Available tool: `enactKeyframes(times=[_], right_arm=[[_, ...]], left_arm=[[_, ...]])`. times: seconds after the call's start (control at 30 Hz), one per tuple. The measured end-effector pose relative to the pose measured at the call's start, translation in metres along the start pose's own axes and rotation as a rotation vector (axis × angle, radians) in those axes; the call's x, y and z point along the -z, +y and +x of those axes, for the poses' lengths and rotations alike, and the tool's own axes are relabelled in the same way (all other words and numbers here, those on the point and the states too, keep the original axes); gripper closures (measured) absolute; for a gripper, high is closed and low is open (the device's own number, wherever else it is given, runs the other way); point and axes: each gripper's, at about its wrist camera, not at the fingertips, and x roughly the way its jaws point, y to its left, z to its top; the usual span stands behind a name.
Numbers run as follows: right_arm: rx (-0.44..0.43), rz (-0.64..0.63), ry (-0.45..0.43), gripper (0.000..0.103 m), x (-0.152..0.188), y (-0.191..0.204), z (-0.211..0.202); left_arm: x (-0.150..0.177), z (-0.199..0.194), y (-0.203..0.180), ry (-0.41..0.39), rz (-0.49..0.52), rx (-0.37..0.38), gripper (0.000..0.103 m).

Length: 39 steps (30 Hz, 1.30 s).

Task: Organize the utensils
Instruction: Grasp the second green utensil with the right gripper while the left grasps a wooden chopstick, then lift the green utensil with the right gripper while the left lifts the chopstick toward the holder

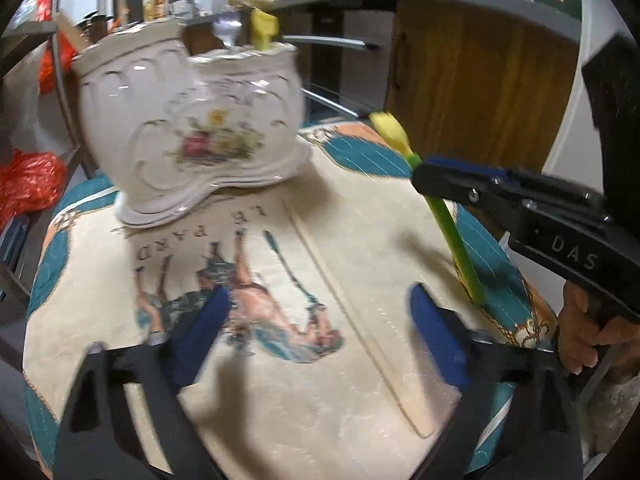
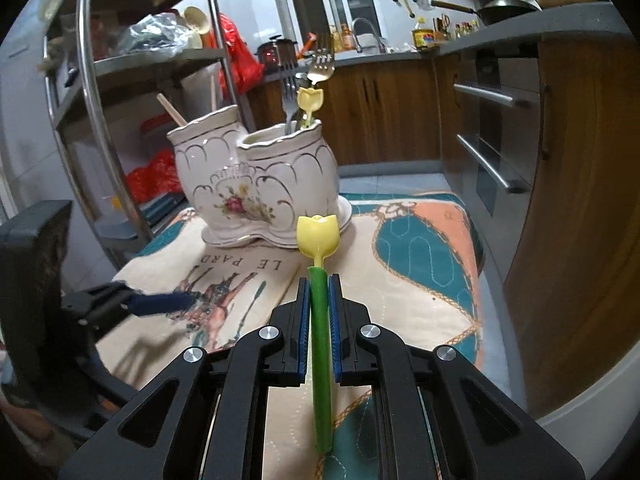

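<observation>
A white porcelain twin-pot utensil holder (image 2: pixel 256 188) with a flower print stands on the patterned cloth; it also shows in the left wrist view (image 1: pixel 192 128). Its right pot holds forks (image 2: pixel 322 66) and a yellow tulip utensil (image 2: pixel 310 100); its left pot holds chopsticks (image 2: pixel 171 110). My right gripper (image 2: pixel 319 280) is shut on the green handle of a tulip-headed utensil (image 2: pixel 318 236), held above the cloth in front of the holder; it also shows in the left wrist view (image 1: pixel 390 128). My left gripper (image 1: pixel 316 320) is open and empty over the cloth.
A cloth with a horse print (image 2: pixel 224 304) covers the table, with a raised fold (image 1: pixel 352 304) across it. A metal shelf rack (image 2: pixel 100 92) stands at the left with red bags. Wooden cabinets and an oven front (image 2: pixel 496 128) are at the right.
</observation>
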Motion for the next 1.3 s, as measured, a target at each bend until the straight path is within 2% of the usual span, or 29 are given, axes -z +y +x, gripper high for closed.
enactKeyframes(times=[0.07, 0.13, 0.2, 0.3, 0.43, 0.57, 0.7, 0.83, 0.97, 1.07, 1.13, 1.3], right_arm=[[0.006, -0.009, -0.006, 0.093, 0.000, 0.000, -0.002], [-0.003, 0.003, -0.008, 0.093, 0.000, -0.003, -0.003], [-0.008, 0.010, -0.014, 0.093, 0.001, -0.005, -0.006], [-0.012, 0.014, -0.019, 0.093, 0.001, -0.006, -0.008], [-0.020, 0.013, -0.019, 0.093, 0.001, -0.005, -0.008], [-0.024, 0.012, -0.021, 0.093, 0.001, -0.003, -0.008], [-0.024, 0.007, -0.021, 0.093, 0.001, -0.001, -0.008], [-0.024, 0.008, -0.023, 0.093, 0.001, -0.001, -0.008], [-0.025, 0.009, -0.021, 0.093, 0.001, 0.000, -0.007], [-0.028, 0.006, -0.018, 0.093, 0.001, 0.001, -0.007], [-0.025, -0.001, -0.019, 0.093, 0.000, 0.003, -0.007], [-0.014, -0.016, -0.020, 0.093, 0.001, 0.005, -0.005]], left_arm=[[-0.001, 0.005, -0.004, 0.017, 0.010, -0.001, 0.031], [-0.002, 0.010, -0.007, 0.037, 0.023, -0.008, 0.044], [-0.002, 0.015, -0.009, 0.059, 0.035, -0.013, 0.051], [-0.004, 0.018, -0.006, 0.061, 0.032, -0.008, 0.057], [-0.006, 0.018, 0.003, 0.073, 0.030, -0.007, 0.090], [-0.006, 0.012, 0.018, 0.087, 0.022, 0.009, 0.092], [-0.005, 0.003, 0.028, 0.104, 0.054, 0.019, 0.097], [0.000, -0.009, 0.040, 0.115, 0.093, -0.011, 0.097], [0.003, -0.011, 0.053, 0.153, 0.084, 0.002, 0.097], [0.006, -0.012, 0.058, 0.158, 0.074, -0.001, 0.089], [0.008, -0.014, 0.060, 0.153, 0.075, -0.006, 0.073], [0.007, -0.010, 0.059, 0.148, 0.086, -0.006, 0.070]])
